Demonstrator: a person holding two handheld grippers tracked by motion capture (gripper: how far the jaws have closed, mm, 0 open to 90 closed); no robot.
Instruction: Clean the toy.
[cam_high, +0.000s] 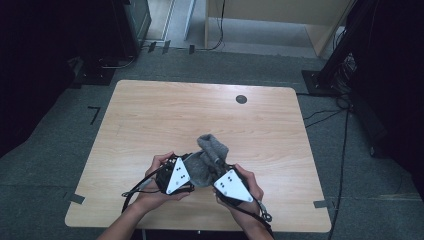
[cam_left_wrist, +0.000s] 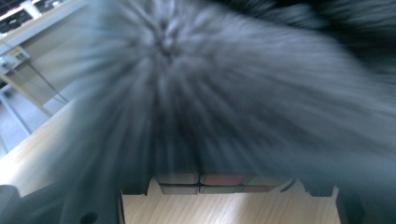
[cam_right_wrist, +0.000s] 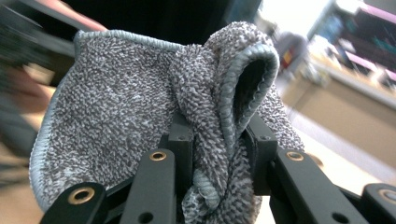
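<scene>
Right claw (cam_right_wrist: 217, 154) pinches nubby grey terry cloth (cam_right_wrist: 121, 107), bunched.

The cloth (cam_high: 207, 160) hangs between the left claw (cam_high: 192, 172) and right claw (cam_high: 216, 170), above the worktop (cam_high: 150, 120). Both sit near its front edge, centred.

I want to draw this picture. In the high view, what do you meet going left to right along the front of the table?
Left hand → left gripper → grey cloth → right gripper → right hand, all over the wooden table.
</scene>
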